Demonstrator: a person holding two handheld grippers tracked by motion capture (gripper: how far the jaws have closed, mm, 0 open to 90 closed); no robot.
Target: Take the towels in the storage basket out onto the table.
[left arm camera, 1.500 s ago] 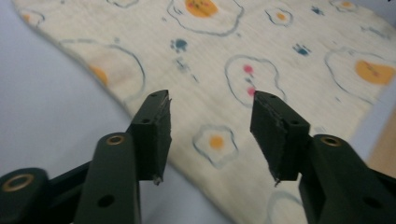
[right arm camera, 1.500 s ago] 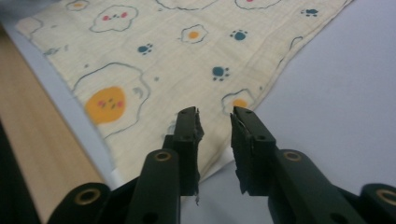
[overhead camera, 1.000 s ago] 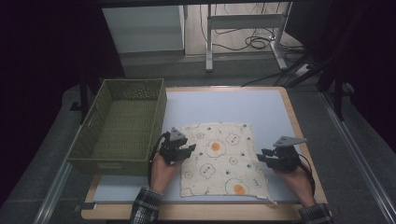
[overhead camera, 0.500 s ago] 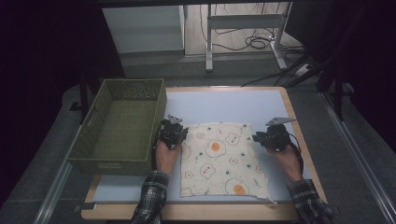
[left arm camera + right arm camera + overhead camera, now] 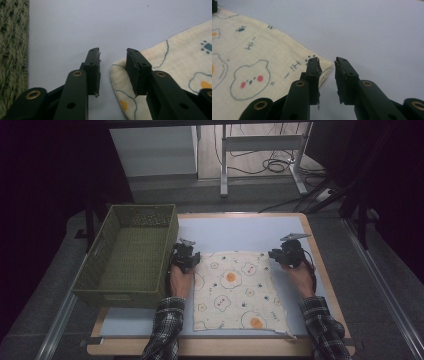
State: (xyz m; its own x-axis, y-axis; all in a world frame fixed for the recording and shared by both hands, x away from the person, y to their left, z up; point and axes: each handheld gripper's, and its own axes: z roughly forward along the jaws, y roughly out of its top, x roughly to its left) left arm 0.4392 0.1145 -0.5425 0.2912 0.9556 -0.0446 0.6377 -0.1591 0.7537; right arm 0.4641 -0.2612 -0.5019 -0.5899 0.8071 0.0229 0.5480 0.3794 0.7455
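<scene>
A cream cloth [image 5: 235,290] printed with fried eggs and bears lies flat on the blue mat [image 5: 240,232]. My left gripper [image 5: 190,254] is at the cloth's far left corner. In the left gripper view its jaws [image 5: 113,51] stand apart and have just been opening; the cloth [image 5: 180,57] corner lies in the gap and under the right jaw, unpinched. My right gripper [image 5: 277,254] is at the far right corner. Its jaws [image 5: 326,60] have been closing but still stand apart, the cloth [image 5: 262,62] corner tip beside the left jaw and bare mat showing between the pads.
A green woven basket [image 5: 142,209] stands on the table's left side, close beside my left gripper, and its wall [image 5: 12,50] shows in the left gripper view. Beyond the cloth the blue mat runs to the far table edge. Metal frame legs and cables lie on the floor behind.
Both hands have moved away from the person along the cloth's side edges to its far corners. The cloth has stayed flat in place.
</scene>
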